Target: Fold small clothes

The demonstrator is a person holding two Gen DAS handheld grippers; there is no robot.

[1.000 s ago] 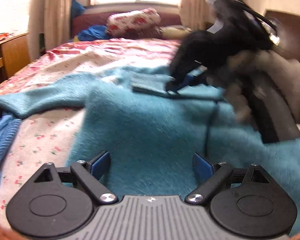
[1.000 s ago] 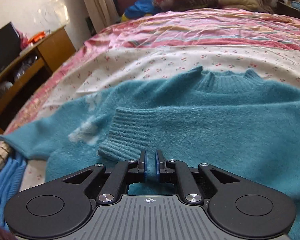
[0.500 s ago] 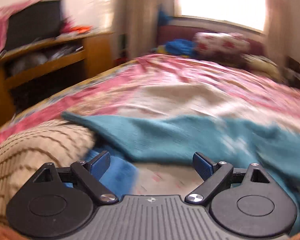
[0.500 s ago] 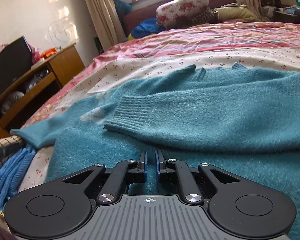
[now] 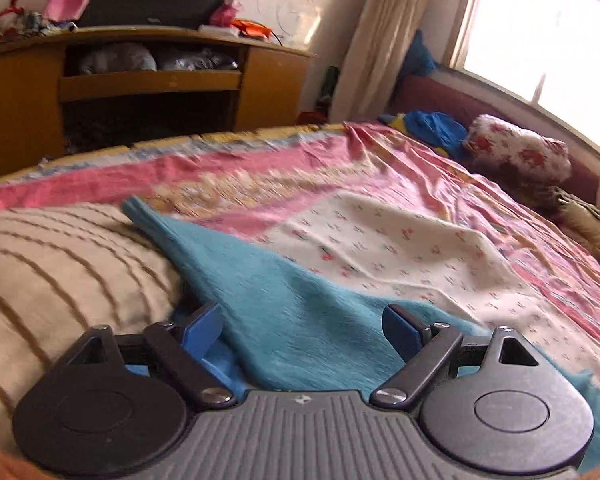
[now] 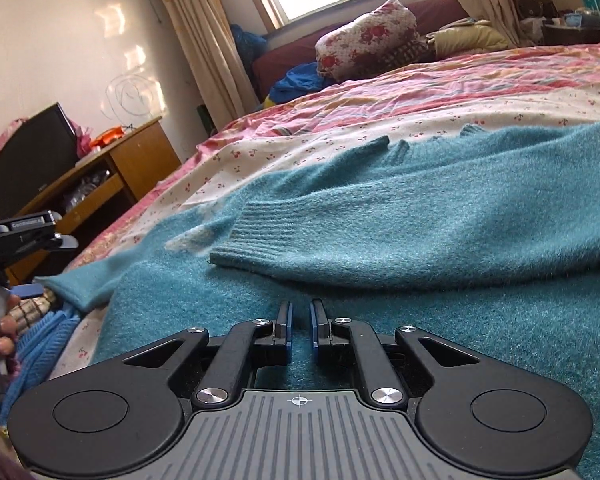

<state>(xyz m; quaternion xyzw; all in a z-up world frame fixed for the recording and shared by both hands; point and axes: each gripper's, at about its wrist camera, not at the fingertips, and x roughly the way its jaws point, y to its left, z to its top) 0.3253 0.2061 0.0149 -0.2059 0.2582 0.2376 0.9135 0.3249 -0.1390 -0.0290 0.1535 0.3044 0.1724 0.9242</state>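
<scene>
A teal fuzzy sweater [image 6: 440,216] lies flat on the bed, with its right sleeve folded across the chest and the ribbed cuff [image 6: 252,236] lying on the body. My right gripper [image 6: 300,316] is shut, low over the sweater's lower body, a short way back from that cuff, and holds nothing. The left sleeve [image 5: 268,280] stretches out to the left, its tip [image 5: 136,208] resting on a beige garment. My left gripper [image 5: 302,320] hovers over this sleeve with jaws wide and closing; the sleeve lies between the pads [image 5: 204,320], which do not press it.
A beige striped garment [image 5: 60,272] and a blue knit piece [image 6: 40,344] lie at the bed's left edge, beside the sleeve. A wooden cabinet [image 5: 148,80] with a dark screen stands past that edge. A floral pillow [image 6: 364,40] lies at the head. The floral sheet [image 5: 400,240] beyond is open.
My left gripper swung left from over the sweater's body to the outstretched left sleeve. My right gripper drew back from the folded cuff and sank lower, still shut.
</scene>
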